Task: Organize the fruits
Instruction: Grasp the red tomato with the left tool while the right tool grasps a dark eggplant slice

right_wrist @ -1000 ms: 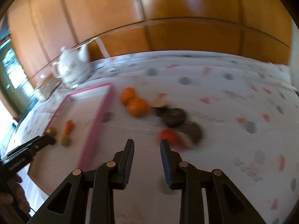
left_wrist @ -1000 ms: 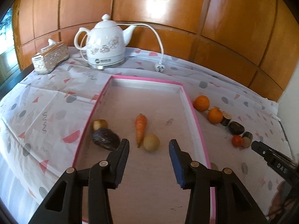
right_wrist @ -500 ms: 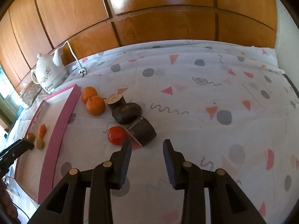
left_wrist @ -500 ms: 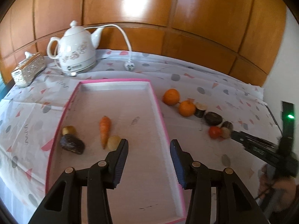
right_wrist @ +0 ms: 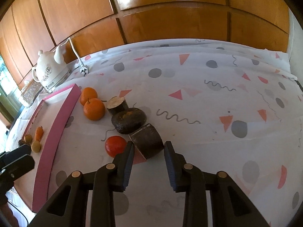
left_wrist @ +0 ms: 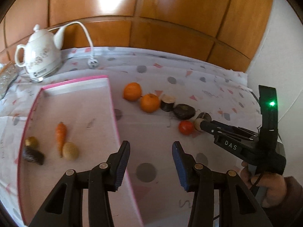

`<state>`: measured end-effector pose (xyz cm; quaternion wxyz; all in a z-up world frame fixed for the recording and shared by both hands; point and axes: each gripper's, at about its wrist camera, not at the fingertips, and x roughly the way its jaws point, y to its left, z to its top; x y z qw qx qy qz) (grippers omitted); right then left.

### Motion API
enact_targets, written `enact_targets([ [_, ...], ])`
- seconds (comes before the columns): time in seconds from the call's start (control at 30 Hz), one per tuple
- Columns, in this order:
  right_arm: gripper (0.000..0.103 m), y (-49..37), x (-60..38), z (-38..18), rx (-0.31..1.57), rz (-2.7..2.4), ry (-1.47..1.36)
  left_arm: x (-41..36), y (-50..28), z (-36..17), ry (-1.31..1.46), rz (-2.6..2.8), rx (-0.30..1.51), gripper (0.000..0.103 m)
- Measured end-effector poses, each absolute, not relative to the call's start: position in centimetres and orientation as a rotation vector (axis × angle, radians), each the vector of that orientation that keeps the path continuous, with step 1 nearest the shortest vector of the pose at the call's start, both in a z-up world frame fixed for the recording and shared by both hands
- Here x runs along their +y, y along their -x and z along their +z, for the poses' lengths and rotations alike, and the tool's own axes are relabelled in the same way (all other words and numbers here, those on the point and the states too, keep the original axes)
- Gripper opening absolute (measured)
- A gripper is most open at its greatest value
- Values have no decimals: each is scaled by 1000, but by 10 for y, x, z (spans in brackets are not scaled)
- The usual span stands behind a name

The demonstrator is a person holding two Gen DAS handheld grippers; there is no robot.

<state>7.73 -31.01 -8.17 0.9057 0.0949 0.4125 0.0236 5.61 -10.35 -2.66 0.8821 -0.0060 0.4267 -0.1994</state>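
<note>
My right gripper point(right_wrist: 148, 148) reaches a dark brown cut piece point(right_wrist: 147, 141) on the cloth. Its jaws are closing, the piece lies between the fingertips, and no pad visibly presses on it. A red tomato point(right_wrist: 115, 145) sits just left of it. Behind stand a dark round fruit point(right_wrist: 128, 120), a cut stump point(right_wrist: 117, 104) and two oranges point(right_wrist: 94, 108). My left gripper point(left_wrist: 151, 147) hangs open and empty over the right rim of the pink tray point(left_wrist: 111, 102). Inside the tray lie a carrot point(left_wrist: 61, 132), a pale round fruit point(left_wrist: 70, 150), a dark avocado point(left_wrist: 33, 155) and a small brown fruit point(left_wrist: 31, 141).
A white kettle point(left_wrist: 40, 58) with its cord and plug point(left_wrist: 92, 63) stands at the back left, next to a glittery box point(right_wrist: 30, 92). Wooden panelling backs the table. A white wall closes the right side. The patterned cloth point(right_wrist: 227, 98) stretches to the right of the fruit row.
My left gripper has swung right, from over the tray's middle to its right rim. My right gripper has come closer to the dark cut piece, which now lies between its fingertips.
</note>
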Motion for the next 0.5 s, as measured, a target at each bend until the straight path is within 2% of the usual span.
enact_targets([
  [0.5,31,-62,-334,-82,843,-20,-225,-173,-84,-60,-29,-515,985,45],
])
